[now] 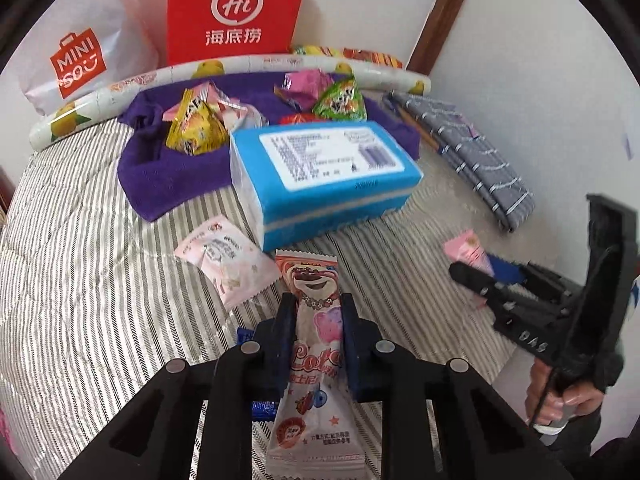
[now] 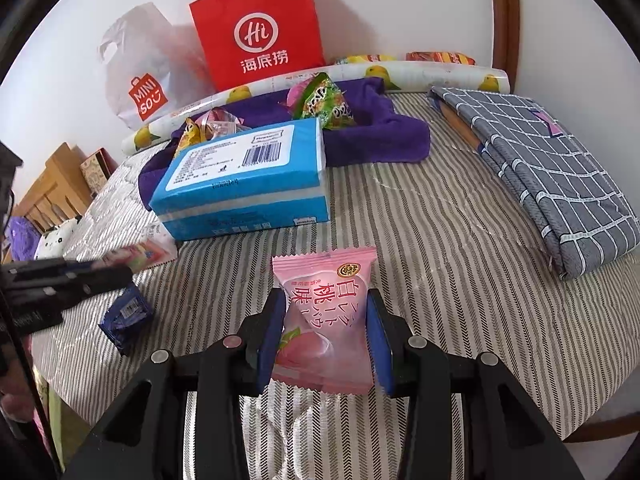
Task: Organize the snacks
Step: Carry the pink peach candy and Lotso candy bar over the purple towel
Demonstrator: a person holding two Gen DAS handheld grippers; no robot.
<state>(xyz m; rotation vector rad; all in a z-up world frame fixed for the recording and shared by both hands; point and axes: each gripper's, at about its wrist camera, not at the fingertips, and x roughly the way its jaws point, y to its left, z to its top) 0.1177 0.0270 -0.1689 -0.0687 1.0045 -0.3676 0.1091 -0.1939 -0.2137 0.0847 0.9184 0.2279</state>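
Home bedroom: striped quilted mattress (image 2: 440, 240) underfoot, wooden headboard (image 2: 52, 184) at edge, folded grey checked bedding (image 2: 552, 184), shopping bags (image 2: 260, 28) against white wall, plush toy (image 2: 56, 240) nearby.

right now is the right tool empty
No, the right tool is shut on a pink peach snack packet.

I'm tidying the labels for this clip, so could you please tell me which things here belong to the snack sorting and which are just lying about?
For the job:
- long bear-print snack packet, in the left claw
- pink peach-print snack packet, in the right claw
- yellow and green crinkly snack bags on the purple cloth
- small dark-blue wrapped snack

Lying about:
- blue tissue pack
- red paper bag
- grey checked folded fabric
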